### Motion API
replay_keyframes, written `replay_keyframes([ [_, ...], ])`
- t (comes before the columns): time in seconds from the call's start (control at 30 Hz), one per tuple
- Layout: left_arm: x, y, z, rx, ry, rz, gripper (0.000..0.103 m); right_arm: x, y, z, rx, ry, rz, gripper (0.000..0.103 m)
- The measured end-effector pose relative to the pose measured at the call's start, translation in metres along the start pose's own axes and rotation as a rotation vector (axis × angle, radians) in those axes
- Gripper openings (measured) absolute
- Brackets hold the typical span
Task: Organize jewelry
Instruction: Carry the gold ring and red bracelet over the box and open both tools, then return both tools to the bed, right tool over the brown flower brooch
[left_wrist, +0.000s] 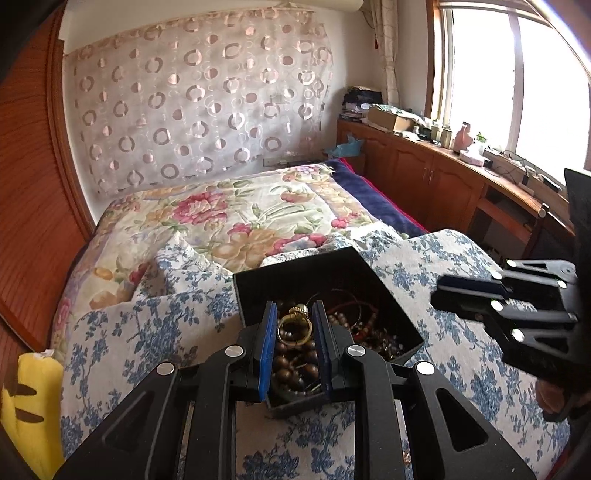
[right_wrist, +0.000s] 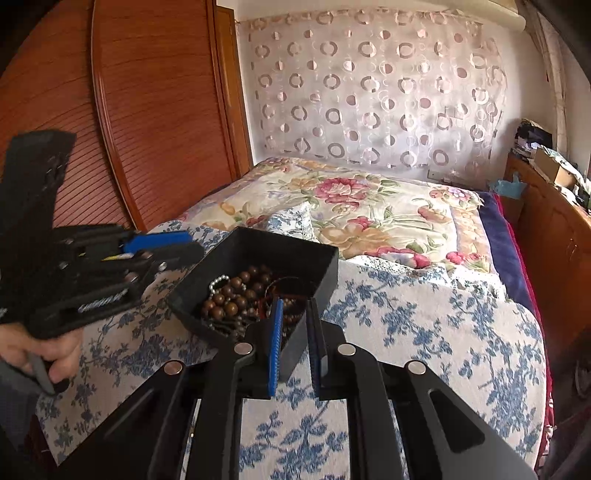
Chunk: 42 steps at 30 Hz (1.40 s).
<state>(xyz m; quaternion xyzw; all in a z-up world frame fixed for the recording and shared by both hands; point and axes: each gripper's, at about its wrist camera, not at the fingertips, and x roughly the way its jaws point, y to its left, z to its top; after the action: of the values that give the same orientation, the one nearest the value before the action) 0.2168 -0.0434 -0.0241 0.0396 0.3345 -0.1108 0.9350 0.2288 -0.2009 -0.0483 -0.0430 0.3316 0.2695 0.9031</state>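
Note:
A black open box (left_wrist: 258, 275) sits on a blue-flowered cloth and holds brown bead strings (left_wrist: 295, 363) and other bracelets. Just above the box, my left gripper (left_wrist: 294, 308) is shut on a gold ring (left_wrist: 294, 328) with a pale pearl, held between its blue pads. The right wrist view shows the left gripper (right_wrist: 190, 246) at the box's (right_wrist: 258, 243) left rim. My right gripper (right_wrist: 295, 304) stands narrowly open with nothing between its fingers. The box's near corner lies beyond it. From the left wrist view the right gripper (left_wrist: 437, 295) hovers to the right of the box, apart from it.
The cloth (right_wrist: 424, 332) covers the near end of a bed with a floral quilt (left_wrist: 240, 210). A wooden wardrobe (right_wrist: 147, 110) stands on the left and a cluttered wooden cabinet (left_wrist: 424, 166) under the window. A yellow cushion (left_wrist: 29, 402) lies at the bed's left edge. A hand (right_wrist: 37, 350) holds the left gripper.

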Motion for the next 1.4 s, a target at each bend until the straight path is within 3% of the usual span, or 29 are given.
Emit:
replay_keyframes([
  [0.3, -0.005, -0.007, -0.002, 0.006, -0.006, 0.004, 0.027, -0.017, 0.007, -0.019, -0.012, -0.001, 0.018, 0.015],
  [0.77, -0.043, -0.005, -0.064, 0.007, 0.013, -0.026, 0.034, -0.019, 0.042, -0.059, -0.057, 0.063, 0.070, 0.015],
  [0.93, -0.048, -0.001, -0.089, -0.021, 0.037, -0.023, 0.042, -0.007, 0.051, -0.072, -0.078, 0.109, 0.083, 0.025],
  [1.4, -0.061, 0.009, -0.119, -0.053, 0.071, -0.002, 0.042, 0.009, 0.081, -0.085, -0.158, 0.182, 0.130, 0.025],
])
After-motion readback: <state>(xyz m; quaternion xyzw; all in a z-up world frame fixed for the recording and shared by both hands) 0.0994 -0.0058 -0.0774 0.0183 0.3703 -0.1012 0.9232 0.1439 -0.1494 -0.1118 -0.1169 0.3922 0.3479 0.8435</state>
